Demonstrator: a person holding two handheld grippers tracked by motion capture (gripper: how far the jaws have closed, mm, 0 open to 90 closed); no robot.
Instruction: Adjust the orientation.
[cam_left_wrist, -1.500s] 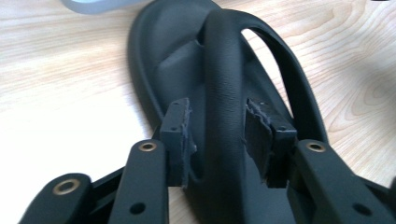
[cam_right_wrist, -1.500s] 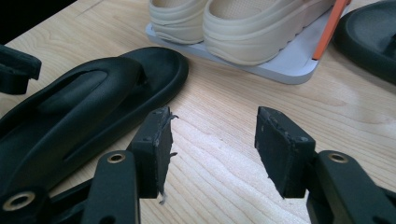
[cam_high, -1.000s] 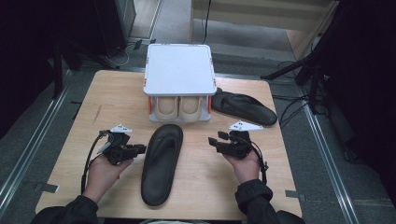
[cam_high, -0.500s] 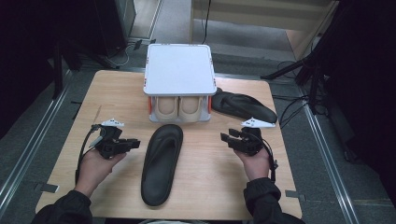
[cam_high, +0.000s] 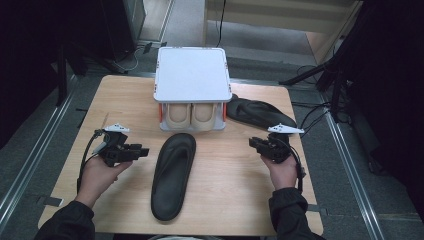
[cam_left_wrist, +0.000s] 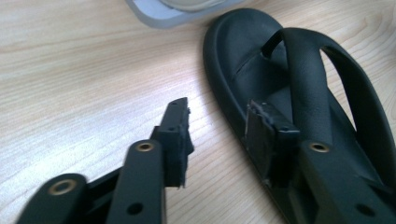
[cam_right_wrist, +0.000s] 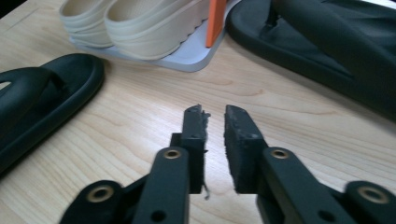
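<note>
Flip-flop (cam_high: 173, 175) lies mid-counter (cam_high: 235, 200), long axis running 12 to 6, just at 3 o'clock of the nearer left gripper (cam_high: 141, 151), its empty jaws just opened wide; the right gripper (cam_high: 253, 144), at the sandal's 3 o'clock, has just closed narrow on nothing.

The worktop (cam_high: 235, 170) is pale wood with a fine grain and a soft sheen. The black sandal (cam_high: 173, 172) looks like matt, smooth rubber, as does the second black sandal (cam_high: 257, 113). The cream sandals (cam_right_wrist: 135, 21) are matt foam with ribbed edges. The rack (cam_high: 192, 75) is smooth grey plastic.
</note>
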